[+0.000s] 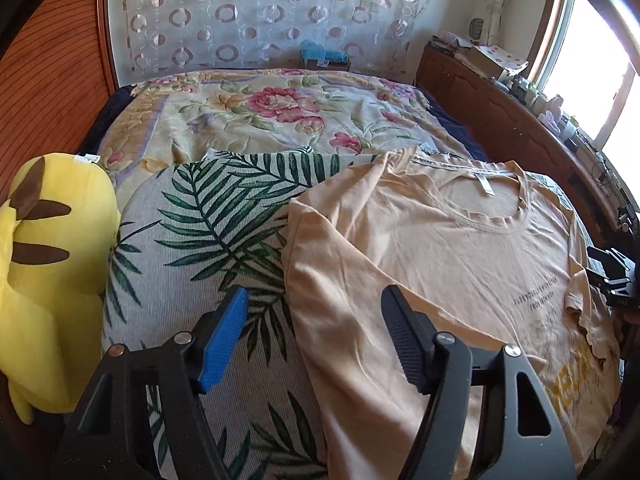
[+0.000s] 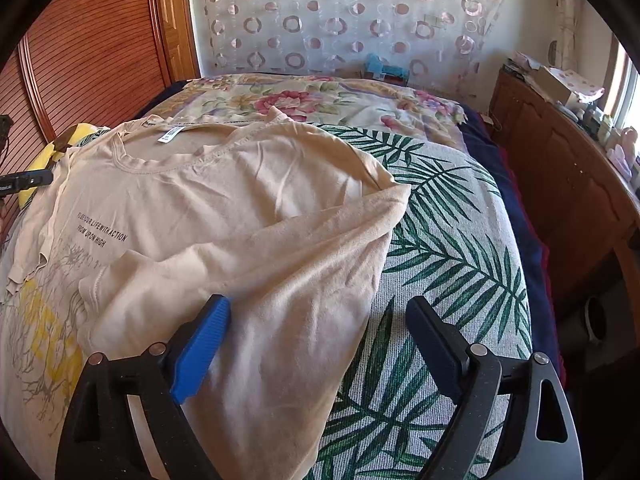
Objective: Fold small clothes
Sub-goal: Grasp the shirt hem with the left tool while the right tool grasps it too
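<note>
A beige T-shirt (image 1: 452, 248) with dark lettering lies face up on a palm-leaf blanket (image 1: 208, 232) spread over a bed. In the right wrist view the T-shirt (image 2: 224, 216) has its right side folded in over the chest. My left gripper (image 1: 316, 300) is open low over the shirt's left edge, the blue finger over the blanket and the black one over the cloth. My right gripper (image 2: 320, 308) is open over the shirt's folded right edge, holding nothing. Each gripper also shows at the edge of the other's view: the right gripper (image 1: 612, 276) and the left gripper (image 2: 28, 180).
A yellow plush toy (image 1: 44, 264) lies at the blanket's left side. A floral quilt (image 1: 260, 116) covers the far half of the bed. A wooden cabinet (image 2: 560, 168) with clutter on top runs along the right under a window. Wooden slatted panels (image 2: 92, 52) stand at the left.
</note>
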Tool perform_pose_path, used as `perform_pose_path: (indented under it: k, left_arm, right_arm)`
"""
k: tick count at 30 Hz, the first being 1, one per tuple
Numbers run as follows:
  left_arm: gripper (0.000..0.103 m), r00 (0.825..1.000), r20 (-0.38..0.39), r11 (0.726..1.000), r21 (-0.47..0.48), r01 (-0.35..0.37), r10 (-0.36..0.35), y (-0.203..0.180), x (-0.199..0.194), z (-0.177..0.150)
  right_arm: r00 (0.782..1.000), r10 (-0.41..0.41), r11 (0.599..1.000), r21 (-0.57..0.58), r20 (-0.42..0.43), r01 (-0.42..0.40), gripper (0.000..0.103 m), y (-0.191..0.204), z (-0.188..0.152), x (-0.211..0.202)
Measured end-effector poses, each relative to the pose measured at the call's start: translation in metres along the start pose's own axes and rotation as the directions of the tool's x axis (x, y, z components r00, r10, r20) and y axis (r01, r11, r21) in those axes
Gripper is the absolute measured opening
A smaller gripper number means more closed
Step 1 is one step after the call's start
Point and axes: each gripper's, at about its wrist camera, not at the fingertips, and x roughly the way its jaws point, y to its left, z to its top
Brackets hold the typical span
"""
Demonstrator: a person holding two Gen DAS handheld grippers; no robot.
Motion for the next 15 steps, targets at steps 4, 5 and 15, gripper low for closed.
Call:
perform_pose_path:
  k: [4,5,15]
  left_arm:
    - [0.07,1.0,-0.004,1.0,-0.016,0.007,-0.007,0.0073,0.006,0.0052]
    - [0.07,1.0,-0.003,1.0,-0.018,0.008,-0.008,0.0077,0.0057,0.0058]
    - [0.068,0.999,0.016,0.999,0.034,-0.031,0.03,0.0001,0.0077,0.0102]
  right_arm:
    - [1.0,-0.001,1.0,0.003,-0.001,0.001,0.091,0.0001,0.0,0.0001]
    - [1.0,-0.002,1.0,0.003,-0.001,0.002,0.091,0.0001,0.0,0.0001]
    - [1.0,-0.009,1.0,0.008,-0.004,0.009,0.092,0.0005,0.0009,0.0013]
